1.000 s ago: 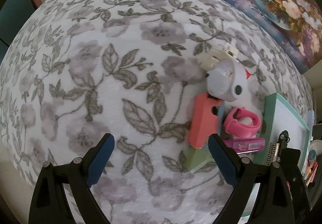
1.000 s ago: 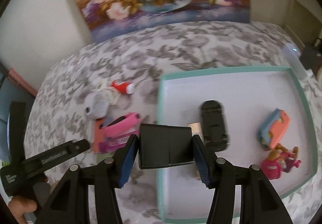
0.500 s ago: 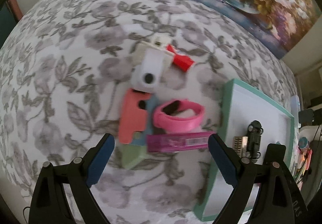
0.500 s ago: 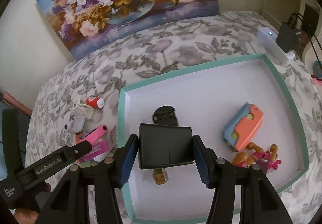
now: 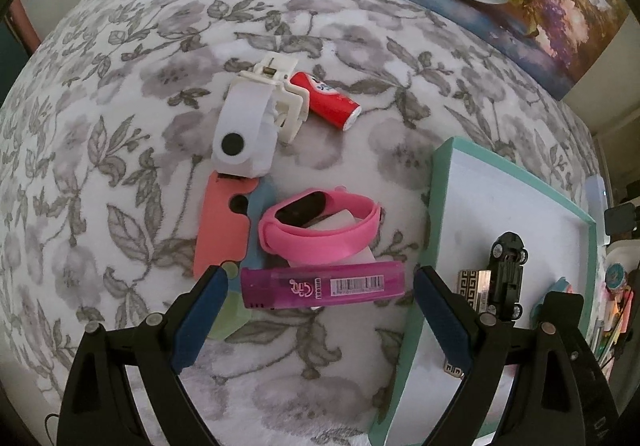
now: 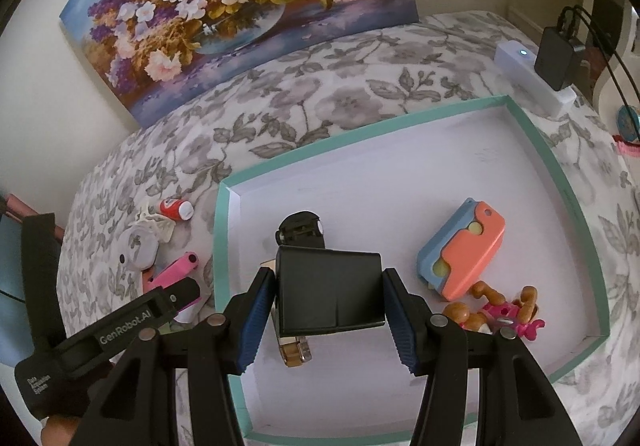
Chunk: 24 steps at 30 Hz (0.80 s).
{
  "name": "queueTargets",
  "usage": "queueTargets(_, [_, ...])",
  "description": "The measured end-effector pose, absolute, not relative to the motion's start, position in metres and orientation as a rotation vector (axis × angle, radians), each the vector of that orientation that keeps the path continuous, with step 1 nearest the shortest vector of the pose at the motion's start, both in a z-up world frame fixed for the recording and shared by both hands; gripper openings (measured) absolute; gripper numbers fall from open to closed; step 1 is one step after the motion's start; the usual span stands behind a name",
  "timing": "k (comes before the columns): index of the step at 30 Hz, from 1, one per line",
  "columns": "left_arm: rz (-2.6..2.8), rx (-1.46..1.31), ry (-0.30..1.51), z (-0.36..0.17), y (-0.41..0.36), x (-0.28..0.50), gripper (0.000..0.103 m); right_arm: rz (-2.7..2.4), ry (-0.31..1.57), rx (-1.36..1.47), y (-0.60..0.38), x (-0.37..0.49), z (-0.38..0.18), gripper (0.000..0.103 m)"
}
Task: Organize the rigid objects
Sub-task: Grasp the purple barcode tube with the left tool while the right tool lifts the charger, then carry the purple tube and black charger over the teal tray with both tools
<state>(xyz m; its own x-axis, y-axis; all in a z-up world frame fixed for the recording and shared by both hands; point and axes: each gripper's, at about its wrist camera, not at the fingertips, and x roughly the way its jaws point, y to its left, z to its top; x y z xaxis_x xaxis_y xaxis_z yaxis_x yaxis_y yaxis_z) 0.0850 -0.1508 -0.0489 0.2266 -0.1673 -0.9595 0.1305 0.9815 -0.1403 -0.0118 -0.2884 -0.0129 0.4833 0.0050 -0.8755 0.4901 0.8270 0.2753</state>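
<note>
Black box [image 6: 330,292] sits clamped between the right gripper [image 6: 326,316] pads, held above the near part of the teal-rimmed tray [image 6: 224,213]. Beyond it in the tray lie a black toy car [image 6: 300,232], an orange-and-blue case [image 6: 462,248] and a pink figure [image 6: 502,312]. Left gripper [image 5: 316,312] hangs spread wide and empty over the floral bedspread [image 5: 120,85], just before a purple lighter [image 5: 322,284]; farther off lie a pink wristband [image 5: 320,230], a white clip [image 5: 248,129] and a red tube [image 5: 326,105].
</note>
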Motion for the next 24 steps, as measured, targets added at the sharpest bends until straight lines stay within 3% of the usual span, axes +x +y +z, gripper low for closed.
queueTargets(5, [-0.194, -0.016, 1.325, -0.052, -0.160, 0.086, 0.093, -0.311, 1.034, 0.549, -0.290, -0.013, -0.013, 0.057])
queueTargets(9, [-0.190, -0.009, 1.323, -0.054, -0.165, 0.081, 0.082, -0.312, 1.030, 0.557, -0.290, -0.014, -0.013, 0.057])
queueTargets(24, [-0.194, -0.015, 1.273, -0.040, -0.134, 0.090, 0.082, -0.314, 1.019, 0.583, -0.294, -0.017, -0.011, 0.057])
